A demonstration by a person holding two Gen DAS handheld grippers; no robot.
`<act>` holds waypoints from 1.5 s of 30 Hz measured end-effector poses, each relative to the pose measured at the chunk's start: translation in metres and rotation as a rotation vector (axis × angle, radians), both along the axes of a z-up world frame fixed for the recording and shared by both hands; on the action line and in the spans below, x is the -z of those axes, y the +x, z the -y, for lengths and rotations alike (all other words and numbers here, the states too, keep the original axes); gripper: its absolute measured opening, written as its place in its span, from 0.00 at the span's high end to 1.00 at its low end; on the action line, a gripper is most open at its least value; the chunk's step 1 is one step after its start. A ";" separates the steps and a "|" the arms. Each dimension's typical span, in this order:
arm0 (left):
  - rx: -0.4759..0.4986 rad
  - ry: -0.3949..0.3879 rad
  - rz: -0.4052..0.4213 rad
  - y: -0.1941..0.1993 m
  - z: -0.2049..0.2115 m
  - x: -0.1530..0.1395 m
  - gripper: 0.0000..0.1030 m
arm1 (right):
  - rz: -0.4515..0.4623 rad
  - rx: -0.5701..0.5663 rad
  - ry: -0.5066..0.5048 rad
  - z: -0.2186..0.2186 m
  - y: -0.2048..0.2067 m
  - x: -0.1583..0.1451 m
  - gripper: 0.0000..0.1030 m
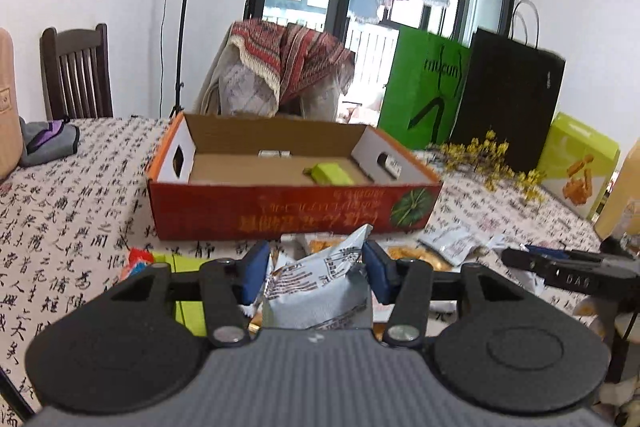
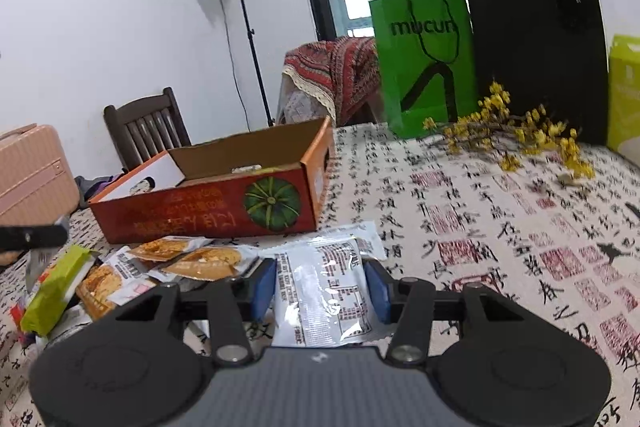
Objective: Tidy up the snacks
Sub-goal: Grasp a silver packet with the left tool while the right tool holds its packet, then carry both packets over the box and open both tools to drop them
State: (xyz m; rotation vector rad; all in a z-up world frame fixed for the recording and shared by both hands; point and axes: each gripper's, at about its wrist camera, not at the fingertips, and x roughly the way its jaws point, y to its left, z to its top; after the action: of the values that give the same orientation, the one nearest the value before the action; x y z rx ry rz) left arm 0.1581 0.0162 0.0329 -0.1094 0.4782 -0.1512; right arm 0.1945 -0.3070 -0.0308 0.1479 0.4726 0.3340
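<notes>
My left gripper (image 1: 316,267) is shut on a crumpled silver snack packet (image 1: 320,295), lifted just in front of the red cardboard box (image 1: 280,211). A green packet (image 1: 332,174) lies inside the box, with a small white item at its back wall. My right gripper (image 2: 320,287) is shut on a flat white snack packet (image 2: 324,311) low over the tablecloth, to the right of the box (image 2: 192,211). Several loose snack packets (image 2: 192,259) and a green packet (image 2: 56,291) lie in front of the box.
A green paper bag (image 1: 424,91), a black bag (image 1: 508,99), yellow flowers (image 1: 492,163) and a lime carton (image 1: 576,163) stand at the table's back right. A dark chair (image 1: 76,75) and a pink suitcase (image 2: 32,171) are at the left.
</notes>
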 end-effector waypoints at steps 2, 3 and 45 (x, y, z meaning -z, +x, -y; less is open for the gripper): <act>0.004 -0.010 0.014 -0.002 -0.001 -0.003 0.50 | 0.020 0.001 0.004 -0.002 -0.006 -0.006 0.53; 0.002 -0.011 0.020 -0.002 -0.001 -0.005 0.50 | 0.028 0.001 0.010 -0.002 -0.009 -0.010 0.53; -0.166 -0.105 0.059 0.115 -0.018 -0.073 0.49 | 0.065 -0.015 0.005 -0.100 0.100 -0.093 0.53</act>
State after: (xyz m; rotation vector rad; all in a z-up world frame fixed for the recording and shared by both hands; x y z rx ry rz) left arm 0.2733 0.0345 0.1063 -0.2463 0.4005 -0.0167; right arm 0.2940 -0.2070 0.0624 0.1383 0.4088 0.3536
